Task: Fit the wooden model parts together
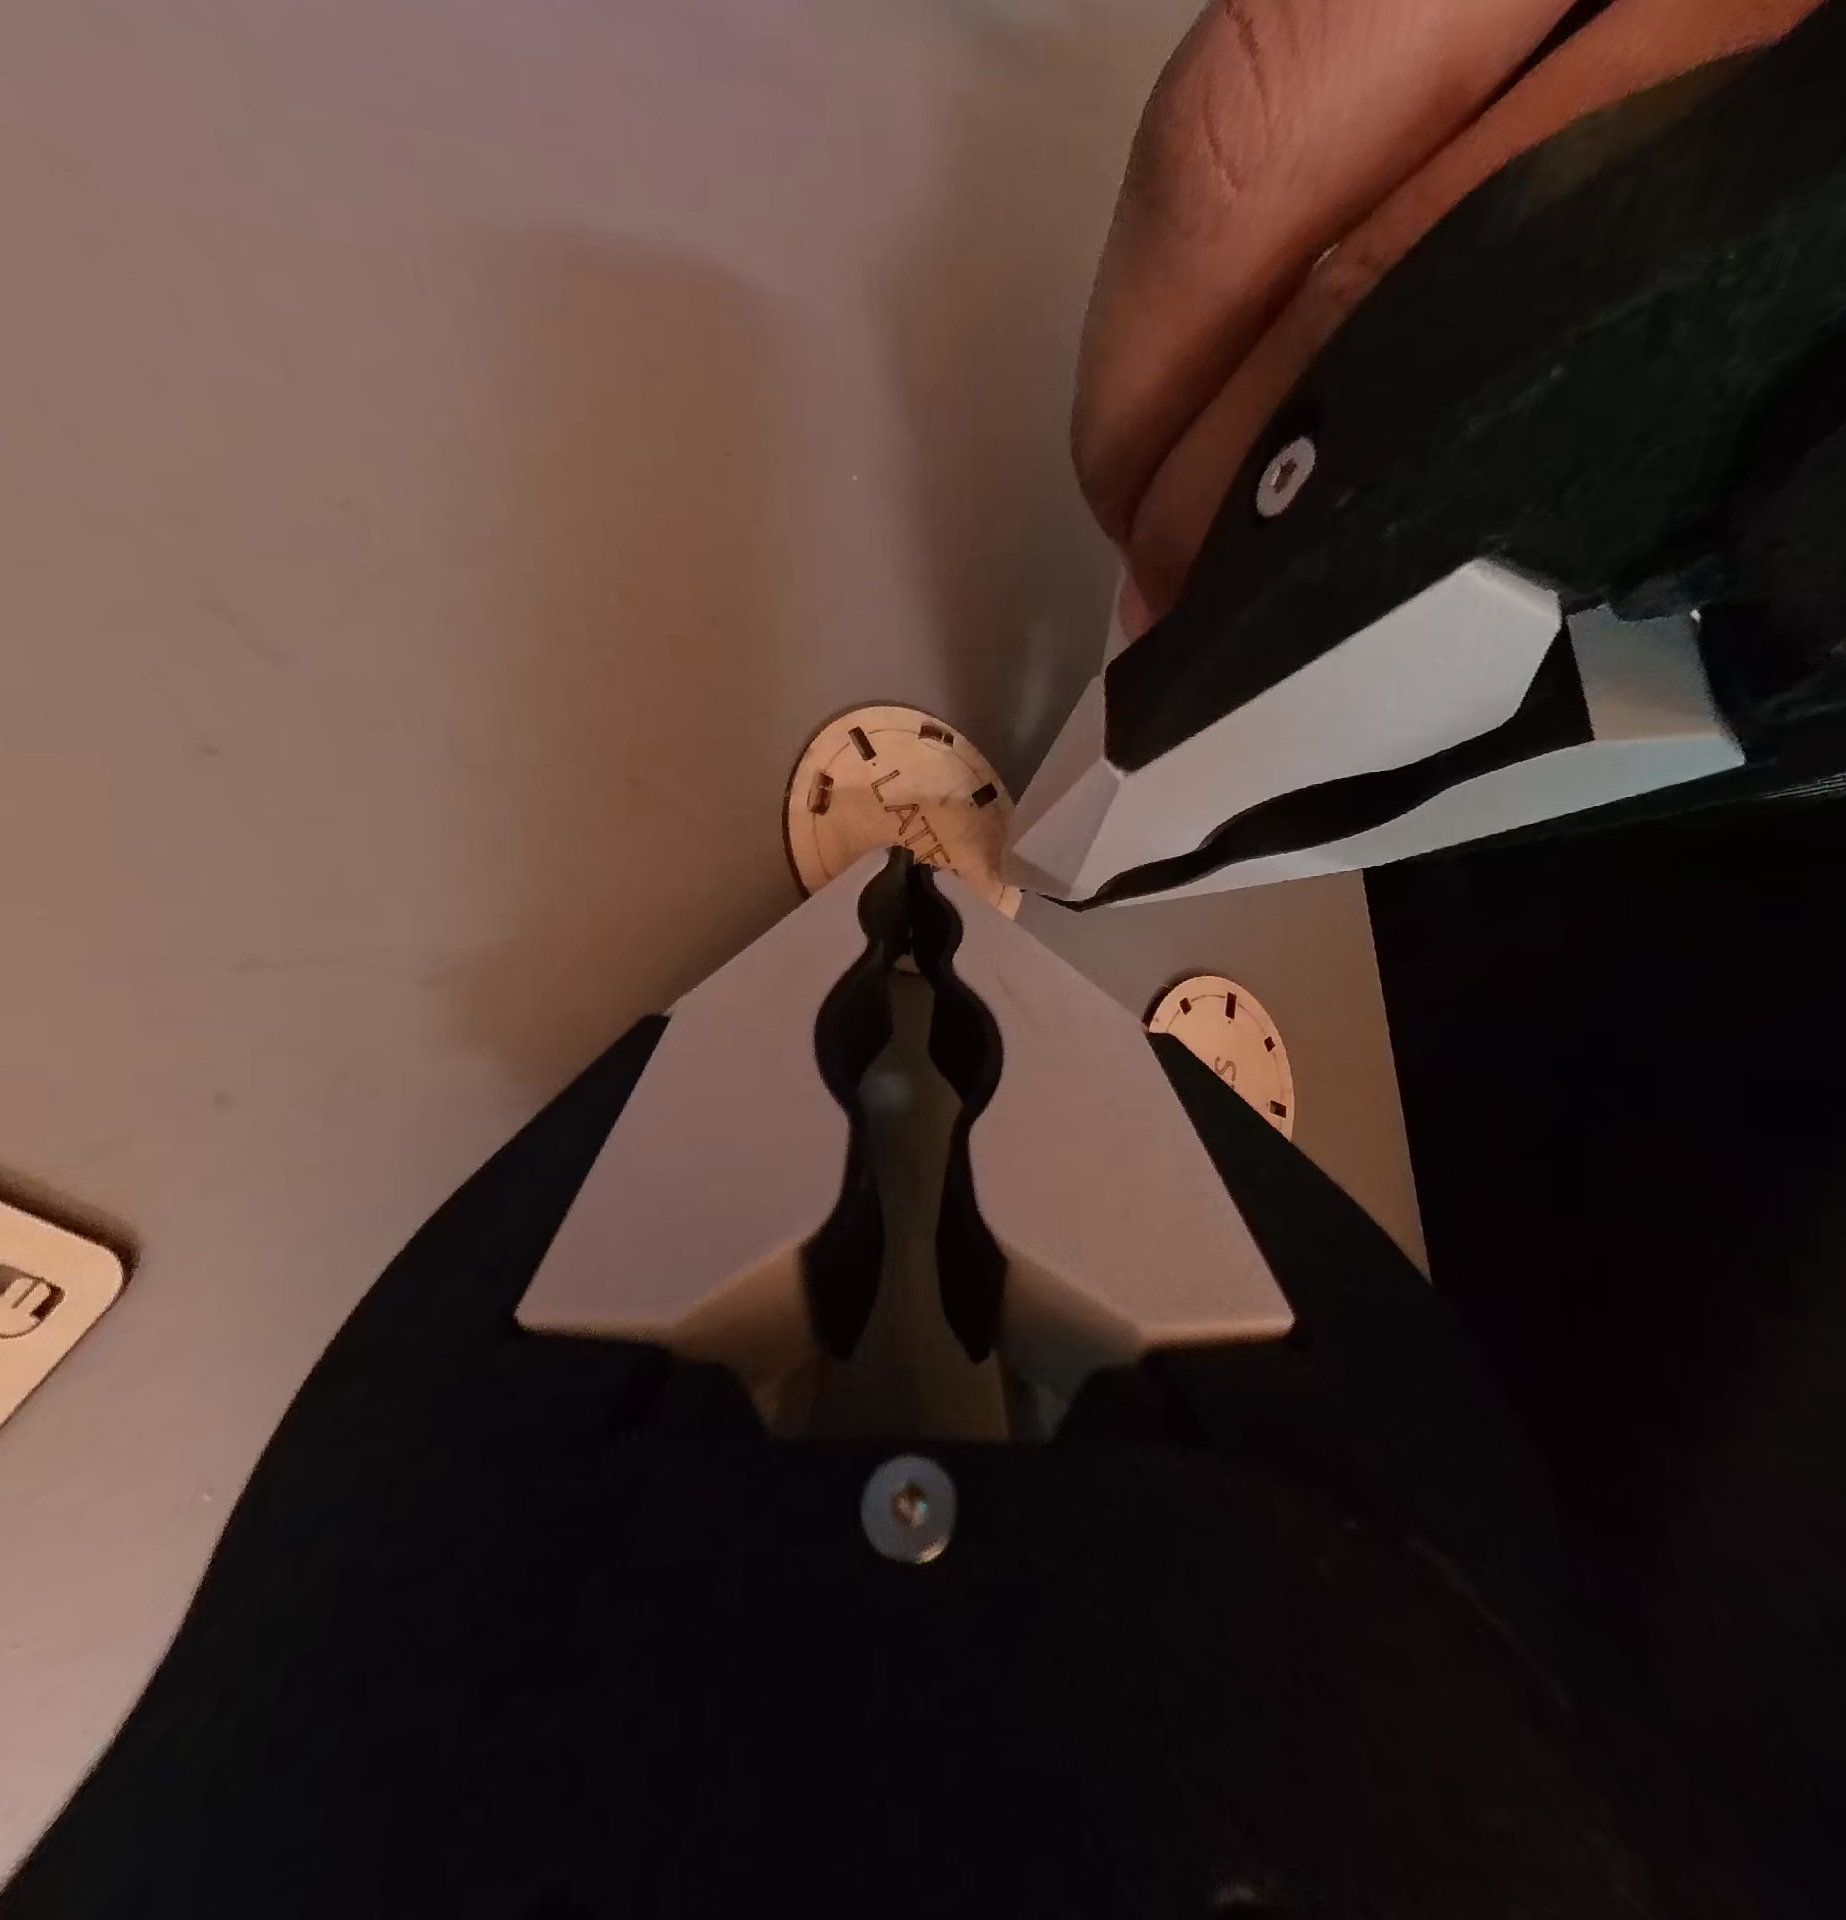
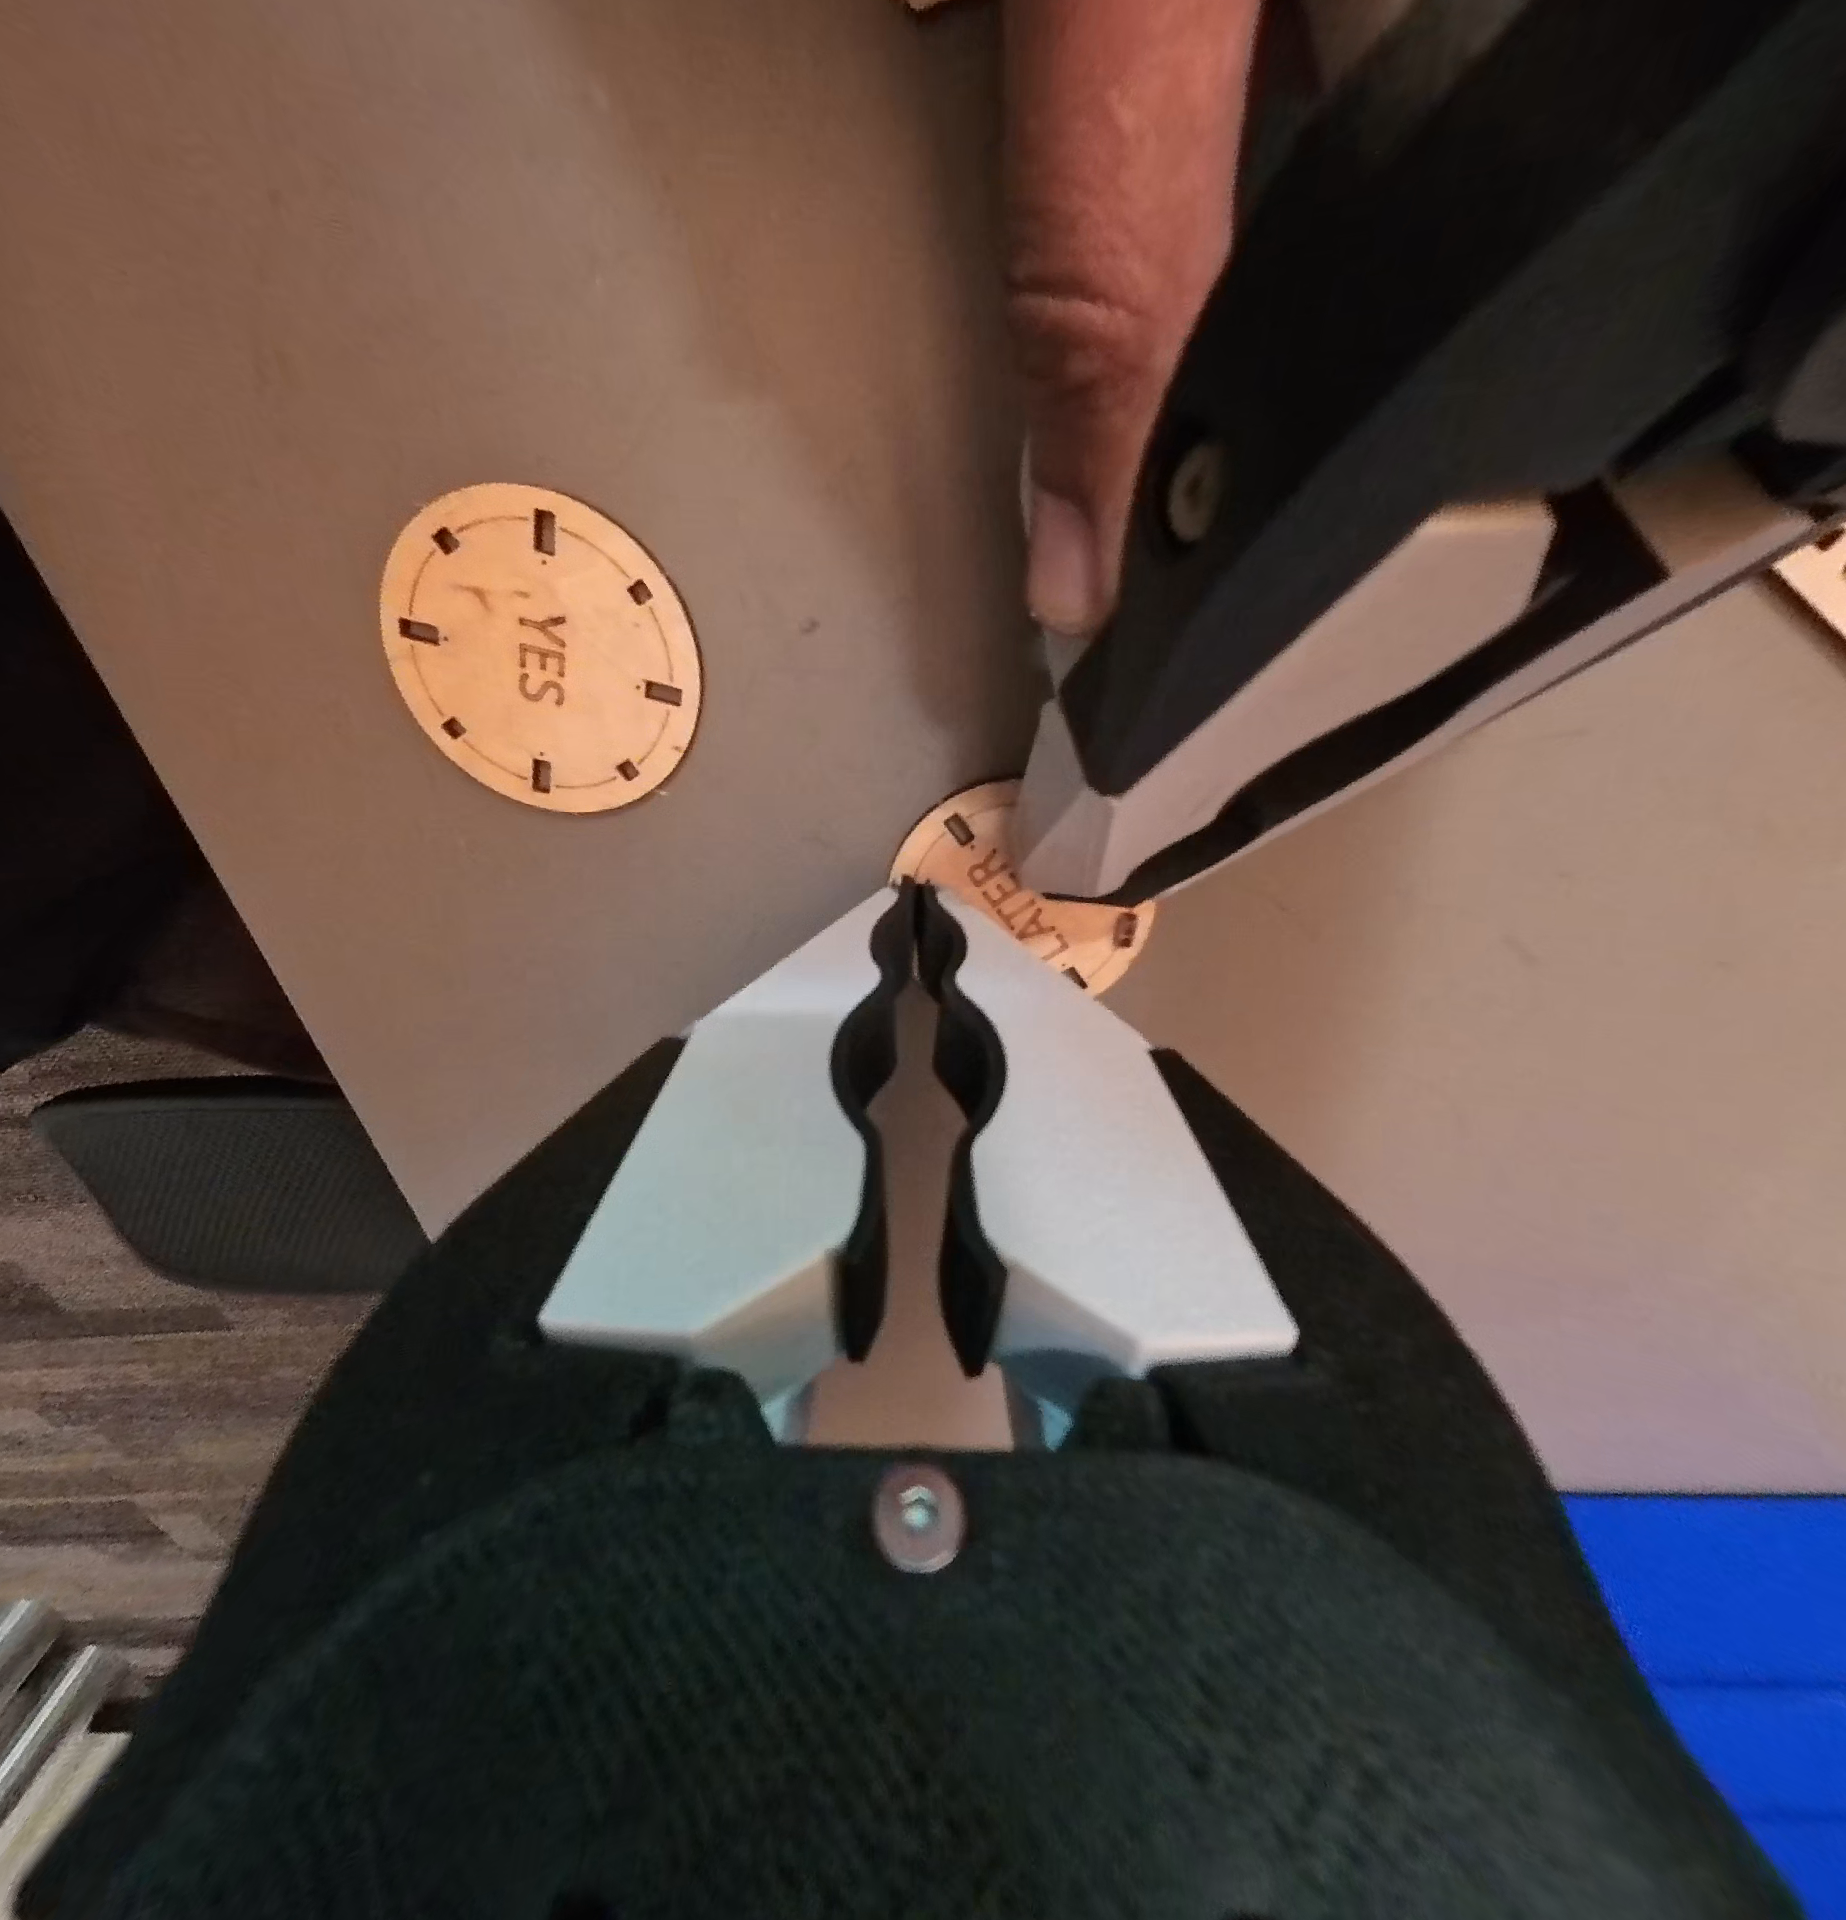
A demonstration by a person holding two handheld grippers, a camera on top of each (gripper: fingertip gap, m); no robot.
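Wooden disc on the grey table is touched by both closed grippers, left and right; pushed unevenly, it could be slid aside.

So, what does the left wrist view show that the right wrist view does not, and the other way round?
Only the left wrist view: a light wooden plate with rounded corner at its left edge.

Only the right wrist view: a blue surface, patterned floor.

Both: the grey table, the nearer wooden disc with both shut grippers, left and right, at it, and a second disc.
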